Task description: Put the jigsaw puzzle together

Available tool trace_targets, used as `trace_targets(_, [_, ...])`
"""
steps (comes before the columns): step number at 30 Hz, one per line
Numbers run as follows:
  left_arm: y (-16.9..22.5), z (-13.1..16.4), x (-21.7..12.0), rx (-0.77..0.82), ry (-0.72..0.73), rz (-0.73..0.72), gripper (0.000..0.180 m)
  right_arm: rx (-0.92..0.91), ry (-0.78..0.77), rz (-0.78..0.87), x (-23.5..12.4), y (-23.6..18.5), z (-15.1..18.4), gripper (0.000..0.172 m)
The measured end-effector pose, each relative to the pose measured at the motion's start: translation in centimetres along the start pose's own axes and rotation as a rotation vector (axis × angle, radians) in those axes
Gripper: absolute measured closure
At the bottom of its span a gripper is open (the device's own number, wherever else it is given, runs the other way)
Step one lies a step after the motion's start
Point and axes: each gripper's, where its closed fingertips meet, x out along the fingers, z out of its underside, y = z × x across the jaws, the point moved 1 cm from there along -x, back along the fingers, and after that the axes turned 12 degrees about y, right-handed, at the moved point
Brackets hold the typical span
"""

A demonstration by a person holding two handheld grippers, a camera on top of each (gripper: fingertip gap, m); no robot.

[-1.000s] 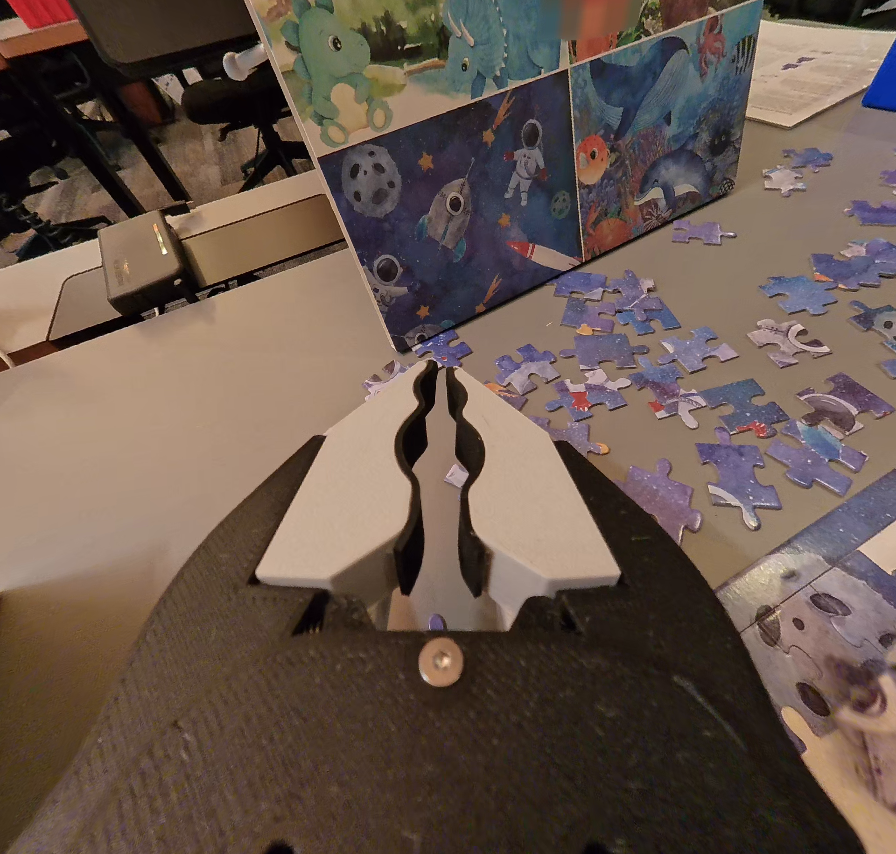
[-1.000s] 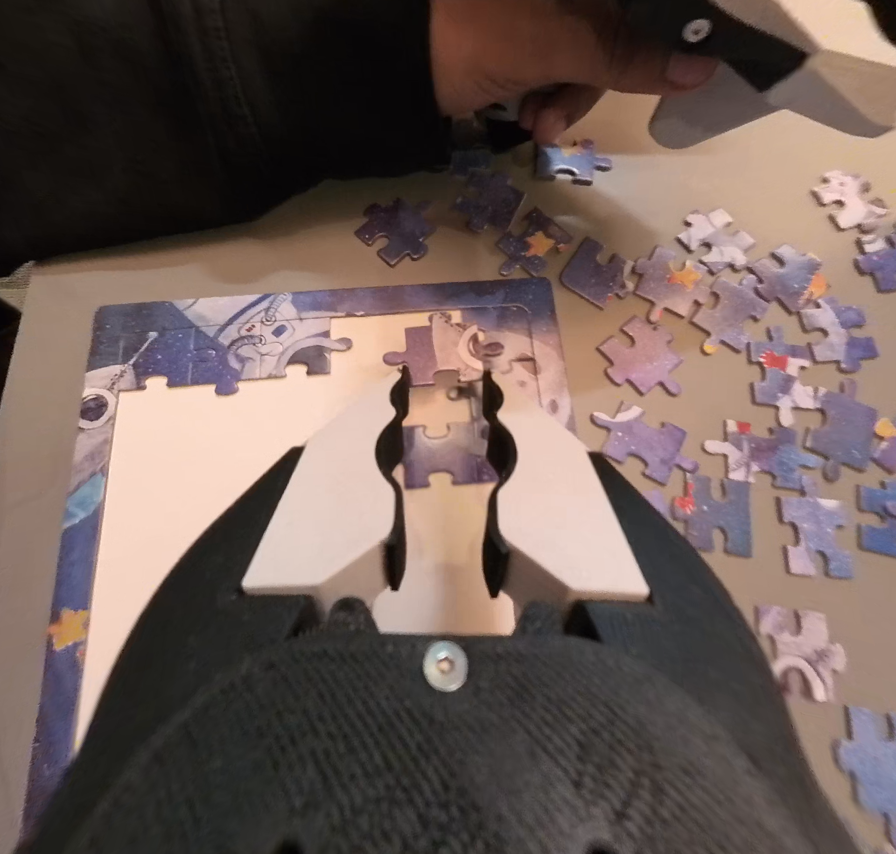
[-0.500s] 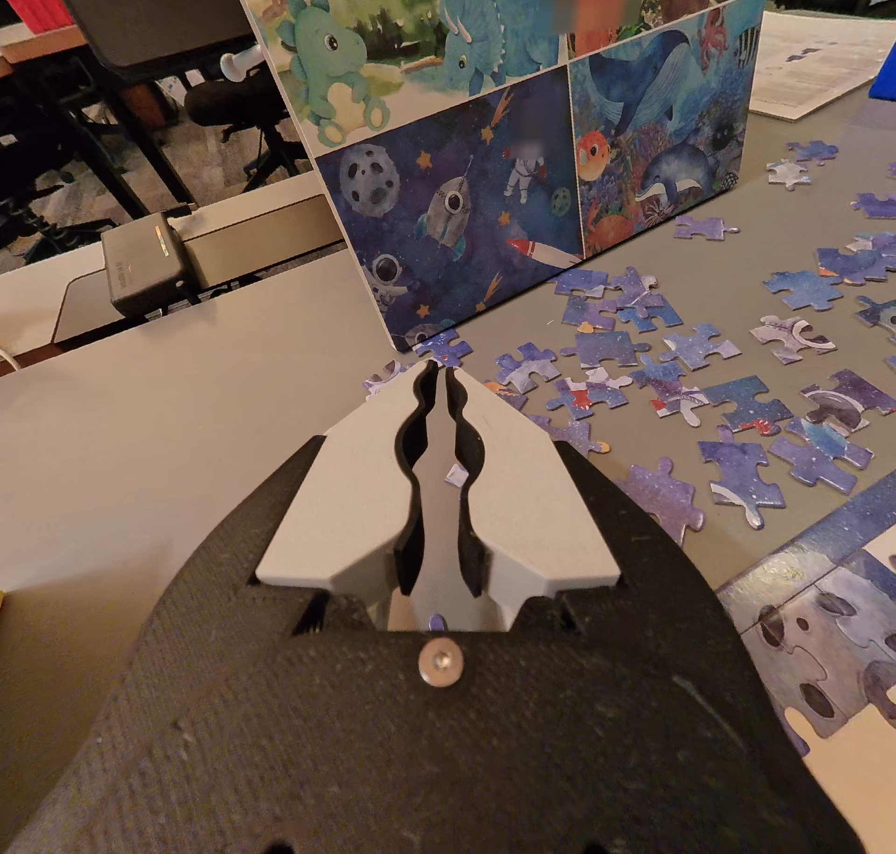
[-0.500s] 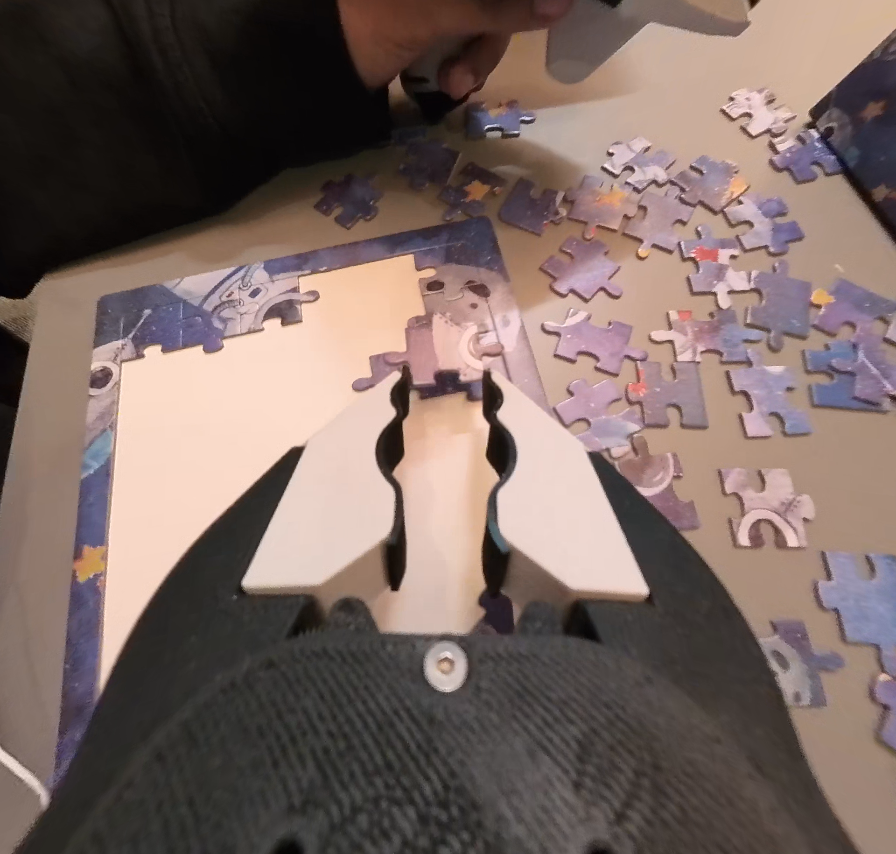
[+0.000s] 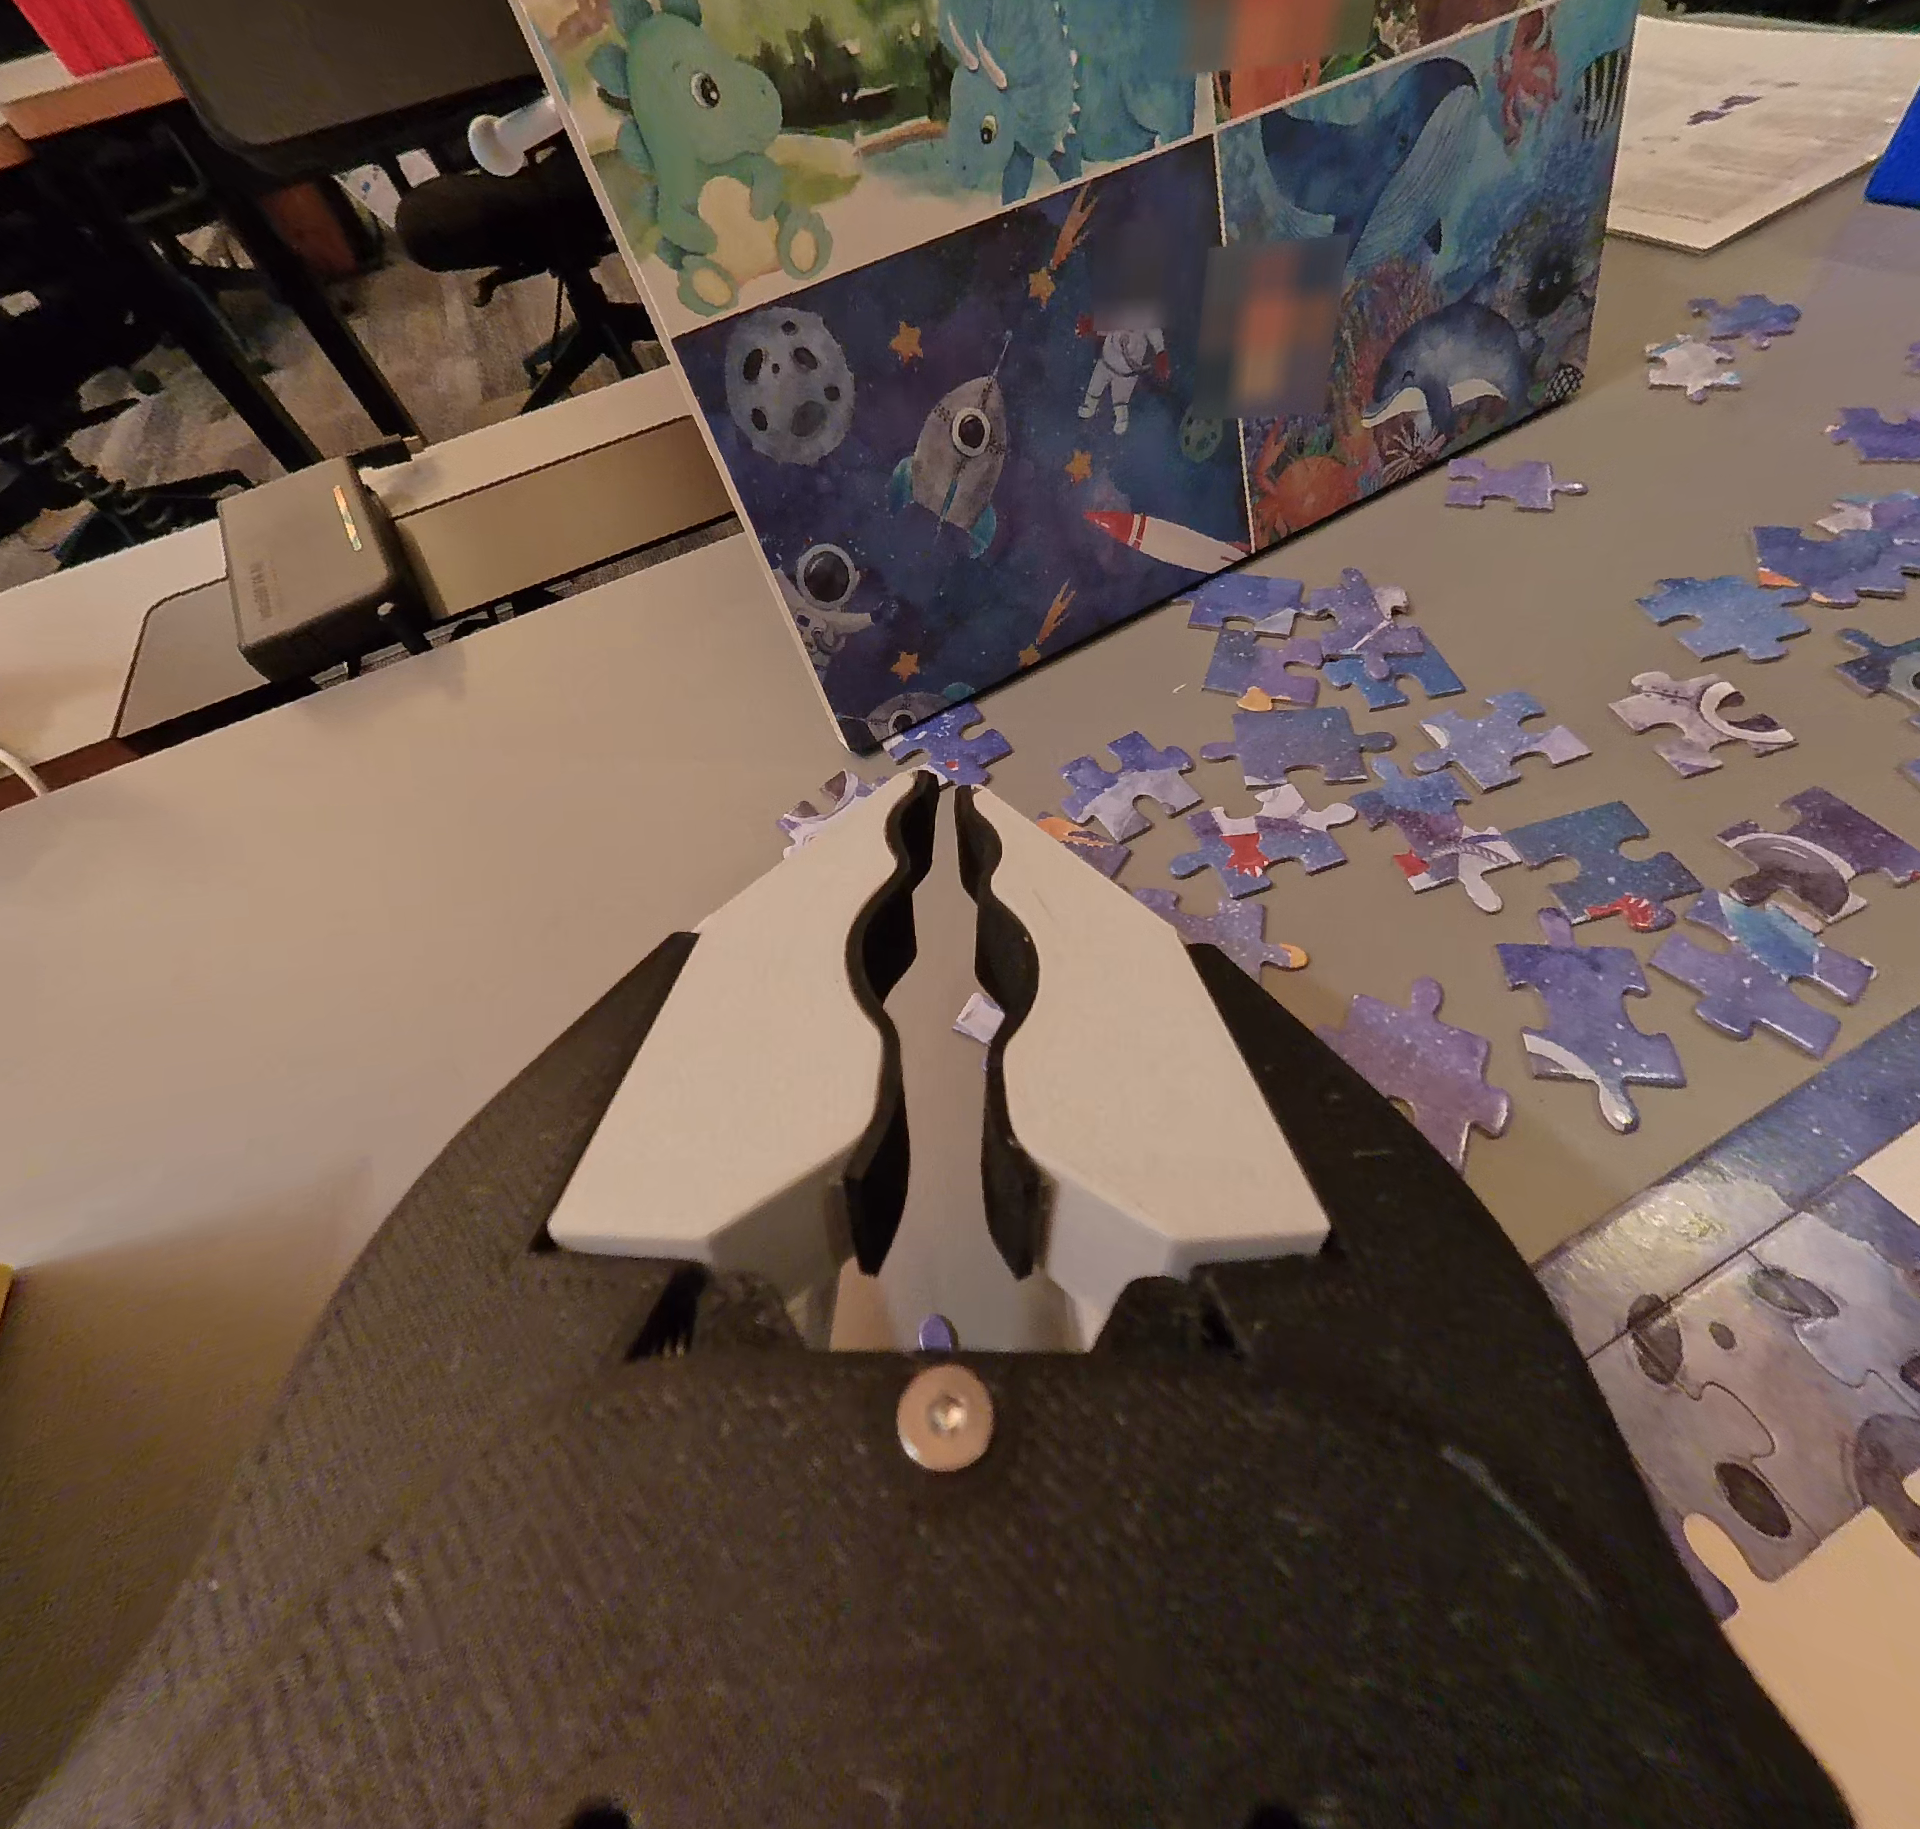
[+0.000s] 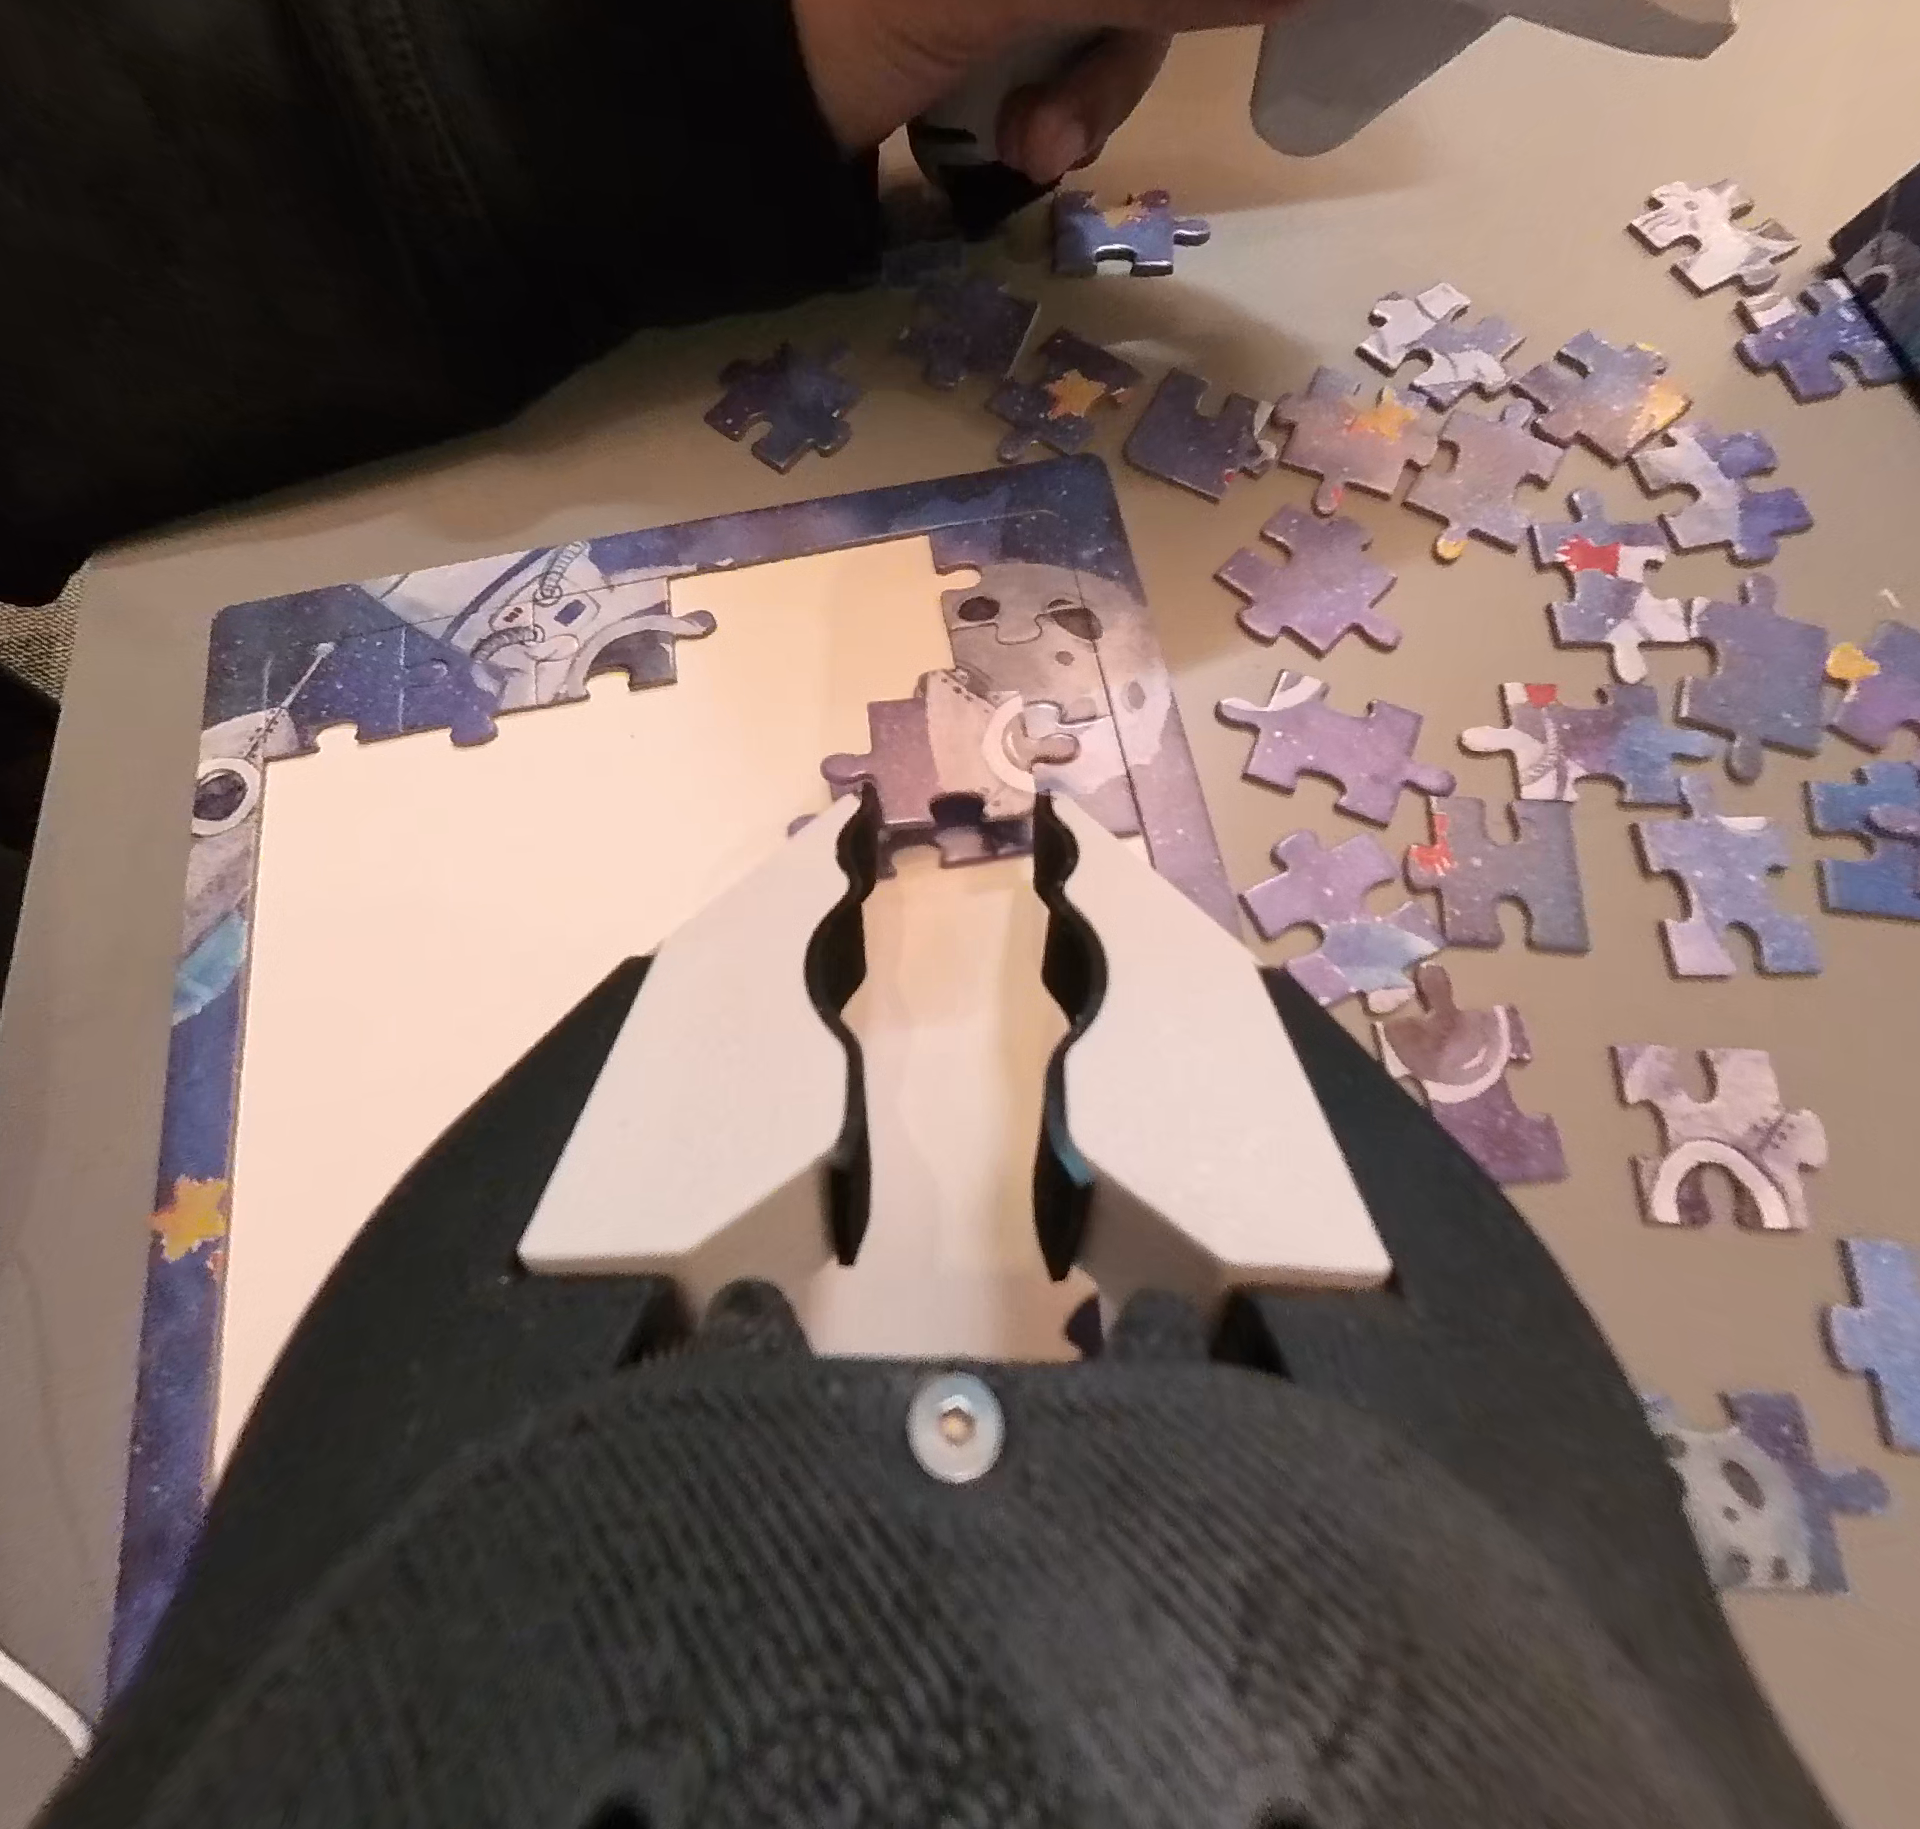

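My right gripper is shut on a purple and grey puzzle piece, gripped at its near edge by both fingertips. It holds the piece just over the puzzle board, beside the grey moon pieces fitted along the board's right side. My left gripper is shut and holds nothing. It is low over the table, just short of a blue loose piece at the corner of the upright puzzle box. One of its grey fingers shows at the top of the right wrist view.
Several loose blue and purple pieces lie on the table right of the board; they also show in the left wrist view. A person's dark sleeve and hand are behind the board. Papers lie far right. Spacing between my two grippers at the tips: around 20 centimetres.
My right gripper has drawn back from the board's far edge along its right side, with the piece still in its grasp. The left gripper has hardly moved and stays shut.
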Motion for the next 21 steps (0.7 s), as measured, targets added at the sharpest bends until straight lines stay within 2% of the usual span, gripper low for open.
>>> trace_targets(5, [0.0, 0.0, 0.0, 0.002, -0.001, 0.0, 0.179, -0.01, 0.025, -0.045, 0.5, -1.2, -0.5, 0.144])
trace_targets(10, [0.0, 0.0, 0.0, 0.003, -0.001, 0.0, 0.179, -0.099, -0.025, -0.06, 0.9, -2.1, 0.1, 0.143])
trace_targets(21, [0.0, 0.0, 0.0, 0.007, -0.001, 0.0, 0.179, -0.133, -0.078, -0.007, 0.0, -0.3, 1.0, 0.143])
